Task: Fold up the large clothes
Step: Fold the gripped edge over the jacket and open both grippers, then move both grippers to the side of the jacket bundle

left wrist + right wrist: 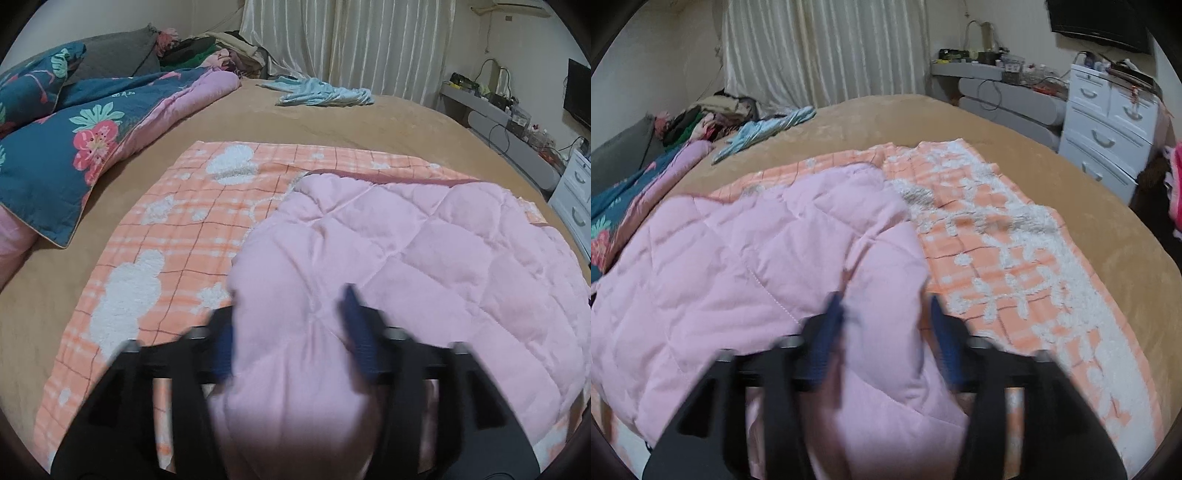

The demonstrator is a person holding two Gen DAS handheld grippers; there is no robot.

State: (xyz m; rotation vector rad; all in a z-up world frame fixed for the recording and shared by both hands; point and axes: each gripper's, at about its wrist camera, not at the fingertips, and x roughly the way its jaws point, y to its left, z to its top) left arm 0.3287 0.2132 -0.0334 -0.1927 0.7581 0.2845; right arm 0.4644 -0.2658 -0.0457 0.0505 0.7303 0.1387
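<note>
Lying between both grippers' parted fingers (352,325), pink quilted garment (406,251), bed (369,118)

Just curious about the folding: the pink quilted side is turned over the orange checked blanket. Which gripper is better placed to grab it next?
Probably either: left gripper and right gripper each straddle the pink quilted fold, jaws apart.

Motion is blurring the left gripper (288,325) and right gripper (882,325). The quilt (388,258) is running off the bottom edge, hiding part of the blanket (177,221).
</note>
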